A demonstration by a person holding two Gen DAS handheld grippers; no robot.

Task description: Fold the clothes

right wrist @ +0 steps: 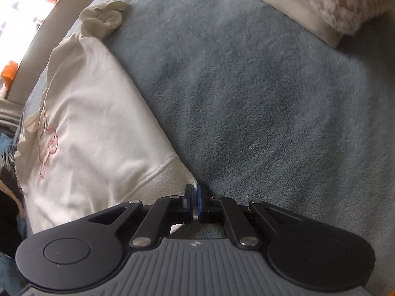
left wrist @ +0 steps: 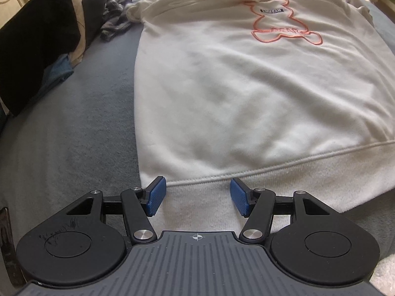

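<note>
Left wrist view. White sweatshirt (left wrist: 246, 93) lay spread flat, front up, on the grey-blue bed cover (left wrist: 74, 123). Orange bear outline (left wrist: 284, 22) on the chest sat at 1 o'clock, far end. Long axis of the garment ran from 6 toward 12, ribbed hem (left wrist: 271, 172) nearest the tool, collar farthest. Left gripper (left wrist: 197, 196) stood with its blue pads wide apart, nothing between them, poised over the hem near the sweatshirt's left-hand corner; whether it touched the cloth could not be told. Pile of dark clothes (left wrist: 44, 42) at 10 o'clock, a crumpled grey plaid piece (left wrist: 116, 14) at 11.

Right wrist view. Right gripper (right wrist: 195, 203) was closed to a narrow slit on the hem corner of the sweatshirt (right wrist: 86, 123), a sliver of white cloth showing between the pads. The body of the garment ran off to 10 o'clock; a bunched sleeve (right wrist: 103, 22) lay at 11. Bare bed cover (right wrist: 271, 123) from 12 to 3. Patterned pillow (right wrist: 321, 5) at 1 o'clock.

Judgement: each tool sat at its own hem corner, right one gripping, left one not. Sleeves looked bunched beside the shoulders, not folded in.
</note>
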